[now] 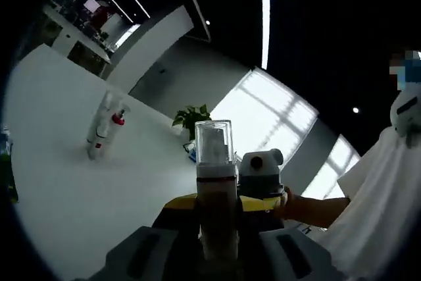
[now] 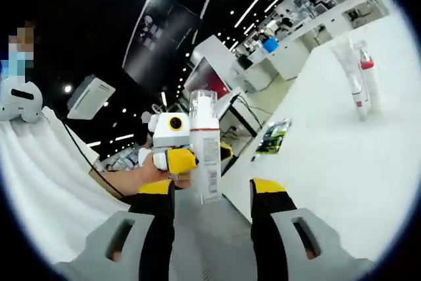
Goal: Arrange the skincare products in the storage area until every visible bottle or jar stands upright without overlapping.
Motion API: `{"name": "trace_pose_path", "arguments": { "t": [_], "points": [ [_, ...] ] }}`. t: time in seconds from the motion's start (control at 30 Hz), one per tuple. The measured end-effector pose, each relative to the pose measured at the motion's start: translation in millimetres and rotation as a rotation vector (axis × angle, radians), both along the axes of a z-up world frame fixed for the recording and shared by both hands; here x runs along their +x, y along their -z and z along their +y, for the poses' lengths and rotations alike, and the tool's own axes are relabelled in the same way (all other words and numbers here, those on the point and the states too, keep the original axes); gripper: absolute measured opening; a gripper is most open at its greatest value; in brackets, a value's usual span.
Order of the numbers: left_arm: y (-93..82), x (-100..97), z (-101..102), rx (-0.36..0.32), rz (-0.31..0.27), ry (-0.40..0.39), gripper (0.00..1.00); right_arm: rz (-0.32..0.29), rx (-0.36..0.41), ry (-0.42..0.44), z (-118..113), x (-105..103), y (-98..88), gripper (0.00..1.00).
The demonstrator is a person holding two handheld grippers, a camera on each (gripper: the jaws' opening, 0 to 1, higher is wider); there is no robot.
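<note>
A pale skincare bottle (image 1: 216,192) with a clear cap stands upright between my left gripper's (image 1: 217,241) jaws, which are shut on its lower body. In the right gripper view the same bottle (image 2: 205,156) hangs in the air. The left gripper's yellow fingertip (image 2: 179,160) presses its side. My right gripper (image 2: 214,192) is open, its yellow-tipped jaws on either side of the bottle's base with a gap on the right. Two slim white bottles with red parts (image 1: 104,129) stand close together far off on the white table (image 1: 79,202), also seen as the white pair (image 2: 358,83).
A person in a white shirt (image 1: 381,208) stands close on the right, a hand (image 1: 299,207) holding the right gripper. A potted plant (image 1: 191,120) sits at the table's far edge. A green packet (image 2: 273,137) lies near the table's edge.
</note>
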State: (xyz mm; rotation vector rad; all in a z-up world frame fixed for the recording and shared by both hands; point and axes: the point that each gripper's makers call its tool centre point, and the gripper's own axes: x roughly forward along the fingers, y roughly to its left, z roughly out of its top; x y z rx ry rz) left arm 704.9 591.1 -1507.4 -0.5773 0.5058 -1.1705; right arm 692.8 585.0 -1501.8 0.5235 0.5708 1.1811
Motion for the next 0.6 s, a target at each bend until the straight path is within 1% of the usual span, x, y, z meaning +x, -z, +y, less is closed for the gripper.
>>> {"name": "trace_pose_path", "arguments": {
  "t": [0.07, 0.13, 0.2, 0.23, 0.33, 0.43, 0.57, 0.6],
  "points": [
    [5.2, -2.0, -3, 0.048, -0.033, 0.003, 0.22, -0.028, 0.009, 0.044, -2, 8, -8.5, 0.45],
    [7.0, -4.6, -7, 0.062, -0.049, 0.013, 0.22, -0.054, -0.001, 0.073, -2, 14, -11.9, 0.45],
    [7.9, -7.4, -11, 0.077, -0.076, 0.023, 0.22, -0.081, -0.046, 0.086, 0, 17, -10.5, 0.44],
    [8.5, -10.4, -15, 0.086, -0.089, 0.038, 0.21, -0.098, -0.064, 0.079, 3, 16, -10.2, 0.43],
    [11.3, -15.2, -20, 0.114, -0.111, 0.061, 0.21, -0.099, -0.073, 0.059, 9, 13, -10.1, 0.39],
    [13.5, -18.9, -23, 0.131, -0.116, 0.079, 0.21, -0.095, -0.071, 0.053, 10, 12, -10.0, 0.31],
    [14.9, -21.6, -24, 0.145, -0.128, 0.086, 0.21, -0.098, -0.077, 0.049, 11, 11, -9.8, 0.29],
    [15.3, -22.4, -24, 0.148, -0.132, 0.091, 0.21, -0.098, -0.081, 0.052, 11, 11, -9.0, 0.26]
  ]
}}
